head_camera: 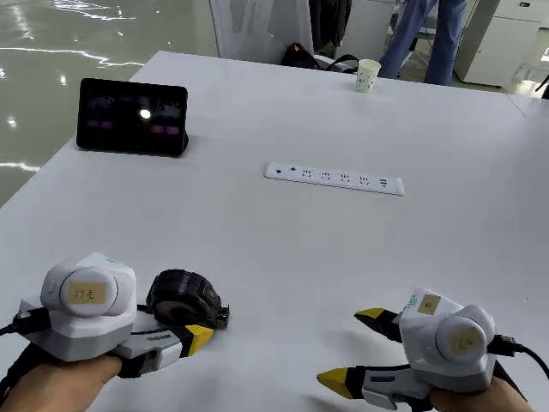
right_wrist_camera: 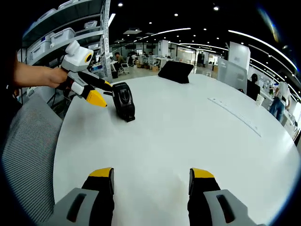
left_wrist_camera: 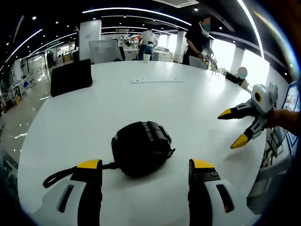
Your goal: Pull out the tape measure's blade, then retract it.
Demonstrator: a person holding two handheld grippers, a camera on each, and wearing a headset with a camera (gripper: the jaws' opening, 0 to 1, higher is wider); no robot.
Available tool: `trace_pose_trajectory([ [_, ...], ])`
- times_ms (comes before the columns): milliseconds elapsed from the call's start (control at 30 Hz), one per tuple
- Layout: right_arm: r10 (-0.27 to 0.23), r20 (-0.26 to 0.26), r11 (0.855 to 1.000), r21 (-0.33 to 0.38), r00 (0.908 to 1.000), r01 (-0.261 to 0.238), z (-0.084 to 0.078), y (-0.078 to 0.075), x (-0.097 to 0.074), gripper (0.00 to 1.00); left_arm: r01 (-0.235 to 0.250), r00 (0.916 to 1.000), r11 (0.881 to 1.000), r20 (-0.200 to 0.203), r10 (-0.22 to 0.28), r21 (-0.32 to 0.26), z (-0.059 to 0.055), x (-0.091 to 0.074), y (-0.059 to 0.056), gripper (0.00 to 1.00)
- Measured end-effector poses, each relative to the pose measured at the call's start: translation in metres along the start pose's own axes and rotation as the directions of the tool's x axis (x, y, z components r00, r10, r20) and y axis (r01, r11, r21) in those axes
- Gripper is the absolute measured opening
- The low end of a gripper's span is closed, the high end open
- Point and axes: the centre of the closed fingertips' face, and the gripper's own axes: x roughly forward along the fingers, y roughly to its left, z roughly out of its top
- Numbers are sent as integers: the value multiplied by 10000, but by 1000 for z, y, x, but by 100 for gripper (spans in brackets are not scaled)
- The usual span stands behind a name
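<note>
A black tape measure (head_camera: pixel 184 298) lies on the white table (head_camera: pixel 283 249) near its front left edge, with no blade showing outside the case. My left gripper (head_camera: pixel 187 322) is open around it; in the left gripper view the case (left_wrist_camera: pixel 141 147) sits just ahead of and between the yellow fingertips (left_wrist_camera: pixel 89 164), and its black strap (left_wrist_camera: pixel 55 177) trails to the left. My right gripper (head_camera: pixel 352 348) stands open at the front right with nothing in it, well apart from the tape measure (right_wrist_camera: pixel 123 101). The right gripper view also catches the left gripper (right_wrist_camera: pixel 104 92) beside the case.
A dark tablet (head_camera: pixel 132 116) stands at the far left, a white power strip (head_camera: pixel 334 178) lies mid-table, and a paper cup (head_camera: pixel 367 75) sits near the far edge. A person (head_camera: pixel 425 39) stands beyond the table. Bare tabletop lies between the two grippers.
</note>
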Motion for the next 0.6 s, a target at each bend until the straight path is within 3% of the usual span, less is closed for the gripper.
trace_pose_trajectory([
  [333, -238, 155, 9986, 484, 9996, 231, -9, 1, -15, 68, 393, 9991, 9989, 117, -396, 265, -2, -3, -4, 74],
  [600, -415, 397, 9966, 730, 9983, 386, -13, 5, -24, 73, 550, 9980, 9952, 277, -575, 810, -4, -8, -6, 76],
])
